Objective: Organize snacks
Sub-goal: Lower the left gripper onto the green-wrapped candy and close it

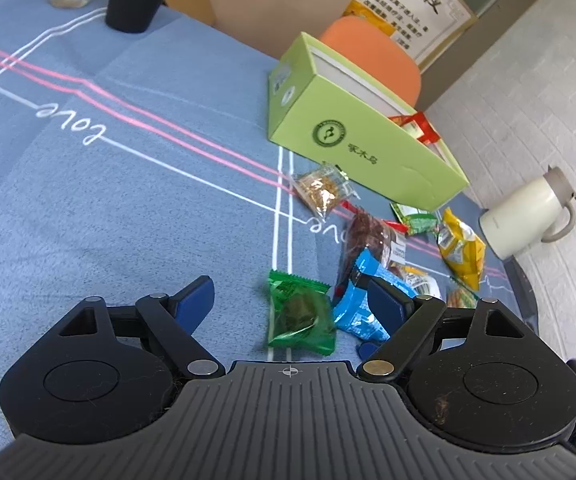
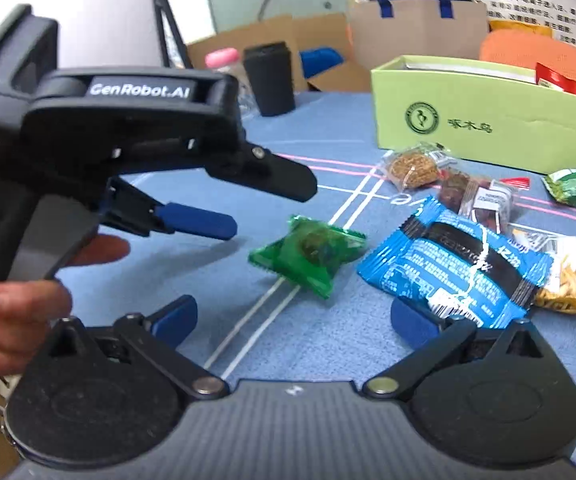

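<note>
Right claw [image 2: 293, 316]: jaws wide, empty; blue packet [image 2: 453, 264] overlaps one finger, may be nudged.
Left claw [image 1: 291, 300]: wide open, empty; green candy [image 1: 300, 314] loose between the jaws, could skid across worktop [image 1: 88, 220].

Both wrist cameras are looking steeply down from close above the tablecloth [image 1: 88, 208], facing the far edge where the green box [image 1: 351, 136] is standing. Both are sharing the green wrapped snack [image 1: 301, 314] [image 2: 307, 256] and the blue packet [image 2: 451, 264].
</note>
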`<state>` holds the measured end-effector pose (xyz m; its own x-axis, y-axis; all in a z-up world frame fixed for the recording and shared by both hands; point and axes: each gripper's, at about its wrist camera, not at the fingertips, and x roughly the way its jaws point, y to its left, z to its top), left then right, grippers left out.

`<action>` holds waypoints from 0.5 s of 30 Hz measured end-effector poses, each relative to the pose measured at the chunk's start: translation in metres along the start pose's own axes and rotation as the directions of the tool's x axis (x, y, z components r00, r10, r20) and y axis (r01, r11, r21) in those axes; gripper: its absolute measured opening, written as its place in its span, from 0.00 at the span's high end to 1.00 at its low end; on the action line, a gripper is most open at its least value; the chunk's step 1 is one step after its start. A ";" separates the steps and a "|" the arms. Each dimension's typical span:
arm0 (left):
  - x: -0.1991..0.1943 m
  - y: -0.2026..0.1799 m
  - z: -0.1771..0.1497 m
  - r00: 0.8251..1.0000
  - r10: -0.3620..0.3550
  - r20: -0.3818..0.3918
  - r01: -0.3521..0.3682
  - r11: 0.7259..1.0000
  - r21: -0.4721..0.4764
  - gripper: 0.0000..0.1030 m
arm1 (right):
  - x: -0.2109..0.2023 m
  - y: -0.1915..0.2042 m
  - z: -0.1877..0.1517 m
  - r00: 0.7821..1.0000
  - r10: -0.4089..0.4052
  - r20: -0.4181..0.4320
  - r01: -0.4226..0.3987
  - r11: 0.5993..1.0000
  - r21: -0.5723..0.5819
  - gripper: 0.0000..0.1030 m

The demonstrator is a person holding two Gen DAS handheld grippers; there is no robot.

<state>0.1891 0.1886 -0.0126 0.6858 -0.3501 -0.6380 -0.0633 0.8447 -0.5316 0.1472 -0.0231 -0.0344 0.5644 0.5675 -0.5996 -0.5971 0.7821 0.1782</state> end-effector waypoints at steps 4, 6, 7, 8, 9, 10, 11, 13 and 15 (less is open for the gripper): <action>-0.003 -0.008 0.000 1.000 0.023 0.014 -0.023 0.999 0.044 0.31 | -0.004 0.007 0.004 0.999 -0.008 0.043 0.010 0.999 -0.048 0.01; -0.003 -0.009 0.000 1.000 0.025 0.016 -0.026 0.999 0.046 0.31 | -0.003 0.009 0.005 0.999 -0.019 0.046 0.023 0.997 -0.070 0.01; -0.004 -0.009 0.000 1.000 0.023 0.017 -0.024 0.999 0.045 0.31 | 0.000 0.009 0.006 0.999 -0.019 0.045 0.023 0.997 -0.072 0.01; -0.004 -0.009 -0.001 1.000 0.024 0.018 -0.025 0.999 0.046 0.31 | 0.000 0.008 0.007 0.999 -0.017 0.045 0.020 0.998 -0.067 0.01; -0.004 -0.010 -0.001 0.999 0.028 0.018 -0.028 0.999 0.046 0.31 | -0.001 0.007 0.007 0.999 -0.015 0.045 0.018 0.998 -0.064 0.01; -0.005 -0.010 -0.001 0.999 0.030 0.019 -0.031 0.998 0.046 0.31 | 0.001 0.006 0.009 0.999 -0.015 0.047 0.018 0.998 -0.065 0.01; -0.005 -0.011 -0.002 0.999 0.030 0.021 -0.031 0.998 0.047 0.31 | 0.002 0.005 0.010 0.999 -0.014 0.048 0.018 0.998 -0.067 0.01; -0.005 -0.013 -0.002 0.999 0.029 0.020 -0.030 0.998 0.048 0.31 | 0.002 0.005 0.011 0.999 -0.013 0.051 0.016 0.998 -0.069 0.01; -0.005 -0.013 -0.002 0.999 0.031 0.018 -0.032 0.998 0.049 0.30 | 0.002 0.006 0.010 0.999 -0.006 0.048 0.010 0.997 -0.071 0.01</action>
<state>0.1848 0.1782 -0.0036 0.6967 -0.3163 -0.6439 -0.0497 0.8741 -0.4832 0.1506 -0.0152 -0.0266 0.5944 0.5743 -0.5629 -0.6308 0.7671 0.1164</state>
